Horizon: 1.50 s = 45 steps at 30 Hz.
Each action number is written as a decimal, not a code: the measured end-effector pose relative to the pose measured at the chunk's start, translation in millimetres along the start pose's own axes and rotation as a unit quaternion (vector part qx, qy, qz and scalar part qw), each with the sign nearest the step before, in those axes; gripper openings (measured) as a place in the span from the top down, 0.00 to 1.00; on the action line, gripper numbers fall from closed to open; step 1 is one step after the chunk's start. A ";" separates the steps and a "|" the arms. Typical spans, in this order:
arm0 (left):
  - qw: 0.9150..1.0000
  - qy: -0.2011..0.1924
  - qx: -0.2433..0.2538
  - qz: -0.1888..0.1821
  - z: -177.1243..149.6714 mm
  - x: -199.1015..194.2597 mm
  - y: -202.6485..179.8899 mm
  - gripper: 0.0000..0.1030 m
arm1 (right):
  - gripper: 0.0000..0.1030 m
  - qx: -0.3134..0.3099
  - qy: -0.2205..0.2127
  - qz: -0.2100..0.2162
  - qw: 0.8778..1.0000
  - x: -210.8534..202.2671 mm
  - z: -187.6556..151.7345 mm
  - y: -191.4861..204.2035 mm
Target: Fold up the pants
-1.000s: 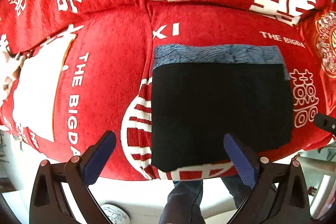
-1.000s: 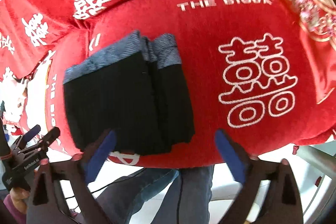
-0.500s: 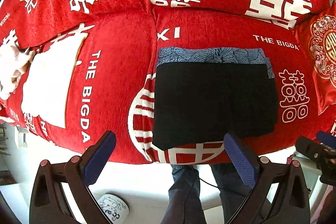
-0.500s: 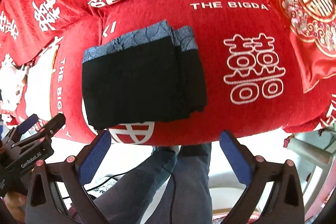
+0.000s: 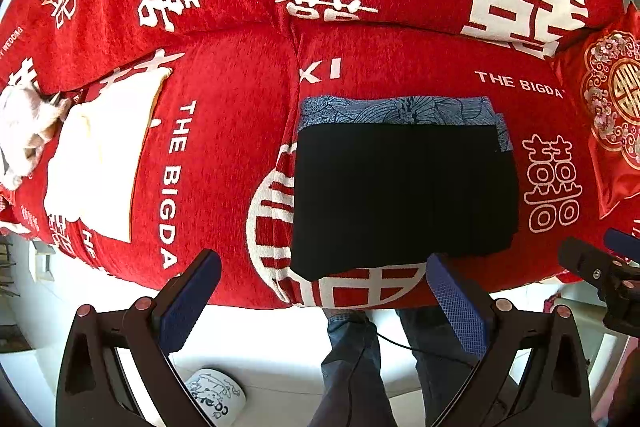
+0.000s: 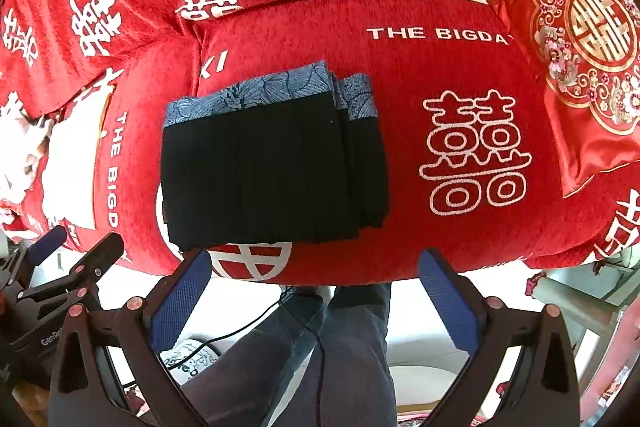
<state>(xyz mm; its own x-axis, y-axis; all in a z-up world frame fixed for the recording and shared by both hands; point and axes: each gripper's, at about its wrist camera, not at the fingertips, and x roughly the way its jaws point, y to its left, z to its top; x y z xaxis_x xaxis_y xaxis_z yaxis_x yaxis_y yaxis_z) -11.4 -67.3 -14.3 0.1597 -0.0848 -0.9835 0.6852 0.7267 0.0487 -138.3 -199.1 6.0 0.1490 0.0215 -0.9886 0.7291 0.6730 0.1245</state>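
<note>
The black pants [image 5: 402,197] lie folded into a compact rectangle on the red sofa seat [image 5: 224,147], with a blue patterned band along the far edge. In the right wrist view the same pants [image 6: 272,171] show stacked layers stepping off to the right. My left gripper [image 5: 320,291] hangs open in front of the seat edge, apart from the cloth. Just off the seat front, my right gripper [image 6: 310,287] is also open and holds nothing. Each gripper appears at the edge of the other's view.
A red embroidered cushion [image 6: 580,51] leans at the sofa's right end. A white folded cloth [image 5: 100,163] lies on the left seat. A person's legs in dark trousers [image 6: 320,355] stand below the seat edge, beside a white slipper [image 5: 212,397] and a cable.
Both grippers have drawn back from the sofa, so the folded pants look smaller and farther. The pants have not moved. Both grippers stayed open.
</note>
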 end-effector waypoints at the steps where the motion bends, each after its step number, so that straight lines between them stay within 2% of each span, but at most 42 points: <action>1: 1.000 0.000 0.000 0.000 0.2 -0.1 0.1 0.00 | 0.00 0.000 0.000 -0.001 1.000 -0.1 0.0 0.5; 45: 1.000 -0.006 0.028 0.001 -6.2 -7.0 0.1 0.00 | 0.00 -0.018 -0.014 -0.020 1.000 -5.8 -11.5 21.9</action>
<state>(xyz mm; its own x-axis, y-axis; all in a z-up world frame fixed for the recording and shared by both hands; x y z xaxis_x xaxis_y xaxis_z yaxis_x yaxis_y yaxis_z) -16.9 -62.4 -8.4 0.1698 -0.0910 -0.9813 0.7235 0.6876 0.0615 -130.9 -176.0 13.5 0.1399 -0.0257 -0.9898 0.7098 0.6996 0.0822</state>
